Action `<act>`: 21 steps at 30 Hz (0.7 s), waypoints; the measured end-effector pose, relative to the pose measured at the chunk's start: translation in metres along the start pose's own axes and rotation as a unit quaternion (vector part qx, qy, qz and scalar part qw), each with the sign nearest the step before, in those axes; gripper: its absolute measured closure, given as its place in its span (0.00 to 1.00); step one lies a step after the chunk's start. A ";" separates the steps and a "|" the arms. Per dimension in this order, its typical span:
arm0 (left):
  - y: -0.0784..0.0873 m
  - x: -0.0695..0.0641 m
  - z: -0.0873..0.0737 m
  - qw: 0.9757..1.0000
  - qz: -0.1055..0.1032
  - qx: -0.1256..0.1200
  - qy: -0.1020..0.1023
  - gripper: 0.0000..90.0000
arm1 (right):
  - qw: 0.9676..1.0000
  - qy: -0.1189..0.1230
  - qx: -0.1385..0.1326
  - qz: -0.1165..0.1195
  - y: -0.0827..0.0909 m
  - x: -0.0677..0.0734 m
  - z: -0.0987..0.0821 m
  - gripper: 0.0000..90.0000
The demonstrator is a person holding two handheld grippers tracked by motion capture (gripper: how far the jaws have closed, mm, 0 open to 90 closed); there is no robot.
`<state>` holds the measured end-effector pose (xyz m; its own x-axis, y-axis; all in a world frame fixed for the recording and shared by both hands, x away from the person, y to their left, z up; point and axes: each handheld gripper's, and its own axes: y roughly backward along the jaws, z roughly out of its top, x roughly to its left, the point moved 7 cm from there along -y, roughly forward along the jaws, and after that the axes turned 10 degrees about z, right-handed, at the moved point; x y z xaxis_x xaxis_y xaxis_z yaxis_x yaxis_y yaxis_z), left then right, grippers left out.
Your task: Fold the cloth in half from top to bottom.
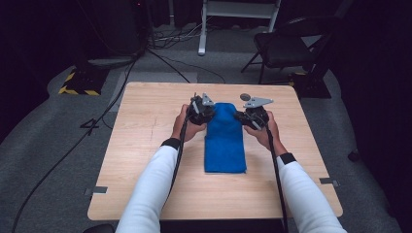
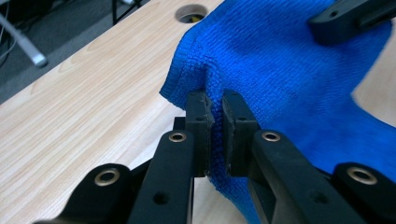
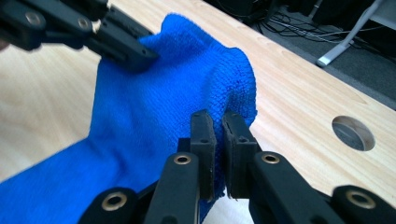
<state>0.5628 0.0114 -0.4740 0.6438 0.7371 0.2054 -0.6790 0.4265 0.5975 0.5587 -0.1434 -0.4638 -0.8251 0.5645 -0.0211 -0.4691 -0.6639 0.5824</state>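
A folded blue cloth lies lengthwise on the middle of the wooden table. Its far end is lifted off the wood between the two grippers. My left gripper pinches the far left corner; in the left gripper view the cloth runs between the black pads of my left gripper, which are shut on its edge. My right gripper holds the far right corner, and the cloth is pressed between that gripper's pads. My right gripper faces the other gripper's jaws across the cloth.
A round cable hole sits in the table just beyond the cloth. Behind the table stand a black folding chair and a white desk frame. Cables run over the grey floor at the left.
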 end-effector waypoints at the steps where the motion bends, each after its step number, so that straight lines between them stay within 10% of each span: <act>1: 0.002 -0.003 -0.002 1.000 -0.003 -0.001 -0.005 0.92 | 1.000 0.003 0.000 0.001 0.002 0.002 -0.002 0.94; 21: 0.043 -0.047 -0.052 0.996 -0.045 -0.033 -0.069 0.80 | 0.995 0.057 0.006 0.087 0.029 0.058 -0.039 0.91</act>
<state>0.4852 0.0220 -0.4981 0.7421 0.6178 0.2600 -0.6352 0.5243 0.5672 0.4849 -0.1489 -0.4800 -0.9242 0.3818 -0.0109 -0.3128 -0.7401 0.5953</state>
